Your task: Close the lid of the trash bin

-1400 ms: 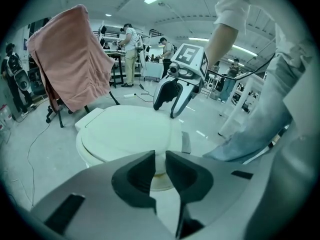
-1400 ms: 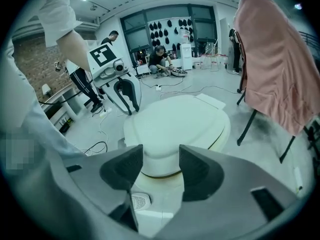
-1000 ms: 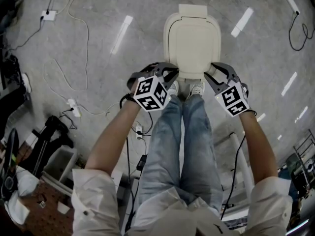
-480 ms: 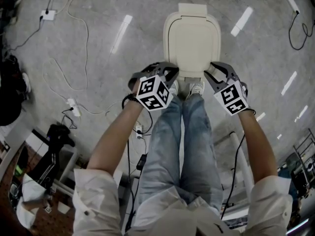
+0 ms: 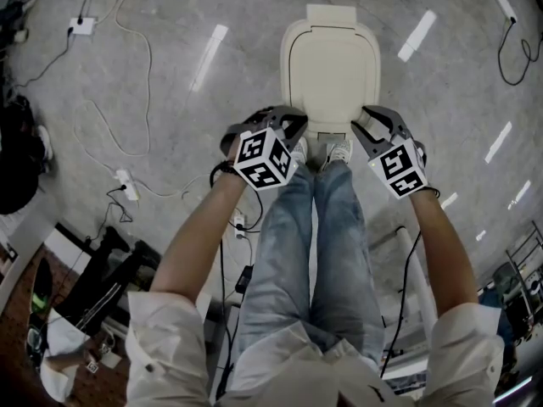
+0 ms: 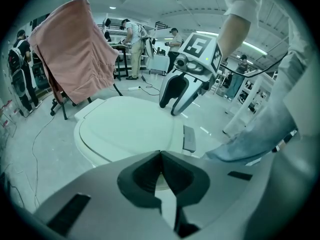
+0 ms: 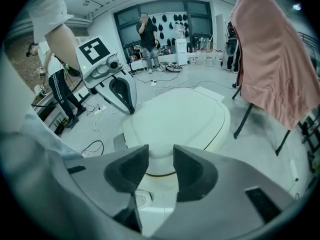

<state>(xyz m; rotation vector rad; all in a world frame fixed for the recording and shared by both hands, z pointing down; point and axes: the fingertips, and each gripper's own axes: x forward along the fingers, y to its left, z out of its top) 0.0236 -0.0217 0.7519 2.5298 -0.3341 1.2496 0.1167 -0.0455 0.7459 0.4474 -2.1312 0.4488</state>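
Head view is filled mostly by a pale speckled floor point(image 5: 170, 49), on which the cream trash bin point(image 5: 331, 70) is stood just ahead of the person's shoes point(image 5: 339, 153). Its lid point(image 5: 333, 79) is seen lying flat on the body, closed. In the left gripper view, a pink cloth point(image 6: 75, 49) is shown draped over a dark stand behind the bin. The legs point(image 5: 310, 253), clad in jeans, are seen between the two arms. The left gripper point(image 5: 291, 125) is held just beside the bin's near left corner, its jaws pressed together with nothing between them. The right gripper point(image 5: 366, 127) is held by the near right corner, its jaws set a little apart and empty; only the bin's front is seen through the gap. A grey pedal point(image 6: 189, 138) is seen at the bin's foot. White cables point(image 5: 127, 75) are strewn across the floor at left.
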